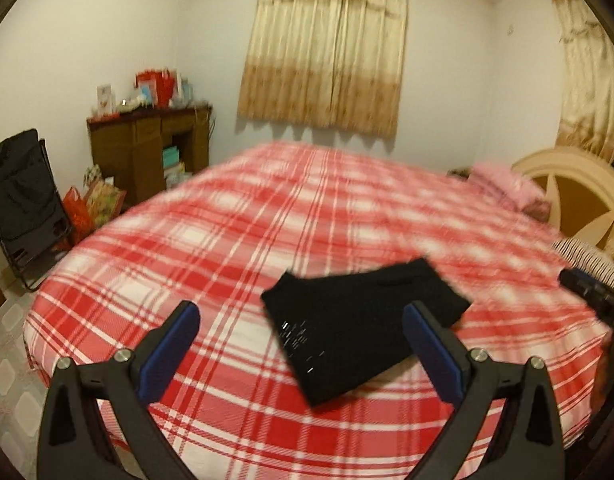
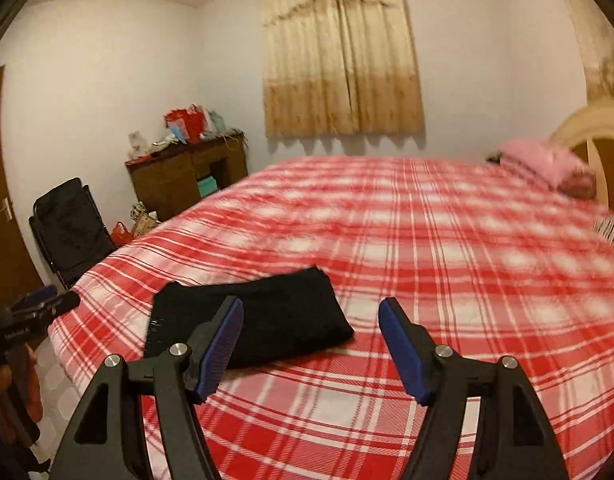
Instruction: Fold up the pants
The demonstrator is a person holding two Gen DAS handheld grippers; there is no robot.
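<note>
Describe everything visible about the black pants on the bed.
The black pants are folded into a compact, roughly rectangular bundle of dark, soft-looking fabric, with small pale flecks near one edge. They lie flat on the red-and-white plaid bedspread, near the bed's foot, skewed to the plaid lines. Neither gripper touches them; only the bedspread does.

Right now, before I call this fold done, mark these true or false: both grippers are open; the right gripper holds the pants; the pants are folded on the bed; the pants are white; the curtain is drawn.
1. Both the left gripper and the right gripper are open: true.
2. The right gripper holds the pants: false, it holds nothing.
3. The pants lie folded on the bed: true.
4. The pants are white: false, black.
5. The curtain is drawn: true.
</note>
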